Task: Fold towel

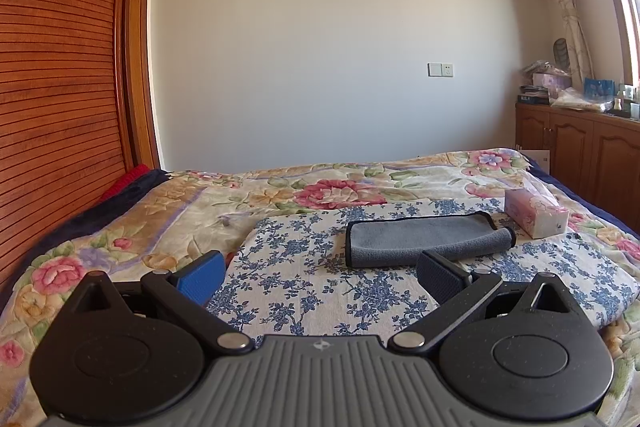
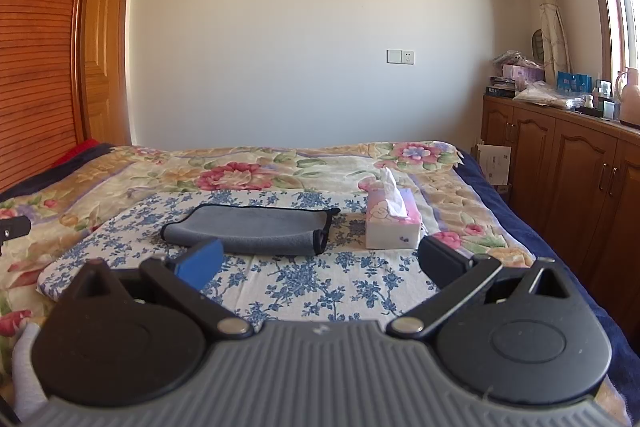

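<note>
Where both jaws gape, grey towel (image 1: 424, 239) (image 2: 256, 229) just beyond, untouched.

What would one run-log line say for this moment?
towel: folded, on blue-flowered cloth | left tongs: open, empty | right tongs: open, empty | tissue box: beside towel

Each claw (image 1: 320, 273) (image 2: 320, 263) has black linkage arms, silver pivots, a ribbed grey base.

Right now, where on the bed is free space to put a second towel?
Free: the blue-flowered cloth between the towel and the grippers, and its strip left of the towel. Crowded: the right side, where the tissue box stands close beside the towel.
</note>
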`<state>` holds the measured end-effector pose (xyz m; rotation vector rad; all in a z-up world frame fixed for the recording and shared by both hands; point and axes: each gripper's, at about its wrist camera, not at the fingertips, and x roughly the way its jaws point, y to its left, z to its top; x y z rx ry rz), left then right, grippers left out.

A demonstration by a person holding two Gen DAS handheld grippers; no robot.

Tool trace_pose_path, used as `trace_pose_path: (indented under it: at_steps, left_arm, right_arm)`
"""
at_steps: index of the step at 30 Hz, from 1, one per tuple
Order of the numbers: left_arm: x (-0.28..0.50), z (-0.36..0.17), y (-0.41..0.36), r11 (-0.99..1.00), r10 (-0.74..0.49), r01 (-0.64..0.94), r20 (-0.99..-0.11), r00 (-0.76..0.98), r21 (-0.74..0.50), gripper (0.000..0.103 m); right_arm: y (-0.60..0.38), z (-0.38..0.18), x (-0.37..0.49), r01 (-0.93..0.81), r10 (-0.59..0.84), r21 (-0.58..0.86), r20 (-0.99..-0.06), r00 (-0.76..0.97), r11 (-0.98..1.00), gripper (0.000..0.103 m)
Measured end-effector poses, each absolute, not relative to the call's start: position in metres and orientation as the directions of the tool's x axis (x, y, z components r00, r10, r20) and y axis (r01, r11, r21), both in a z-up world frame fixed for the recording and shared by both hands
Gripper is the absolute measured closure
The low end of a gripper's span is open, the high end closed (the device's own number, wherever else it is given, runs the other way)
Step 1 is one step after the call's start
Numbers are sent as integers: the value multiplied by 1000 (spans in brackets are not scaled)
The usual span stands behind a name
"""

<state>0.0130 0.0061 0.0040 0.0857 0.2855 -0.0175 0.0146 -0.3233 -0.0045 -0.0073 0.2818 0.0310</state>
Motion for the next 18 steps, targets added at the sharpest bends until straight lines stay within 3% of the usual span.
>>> trace_pose_path:
  at_steps: [18]
  left_arm:
    - [13, 4, 6, 996, -4, 29, -282, 959, 85, 0]
  right_arm:
    - [-322, -6, 14, -26, 24, -5, -277, 961, 1000, 0]
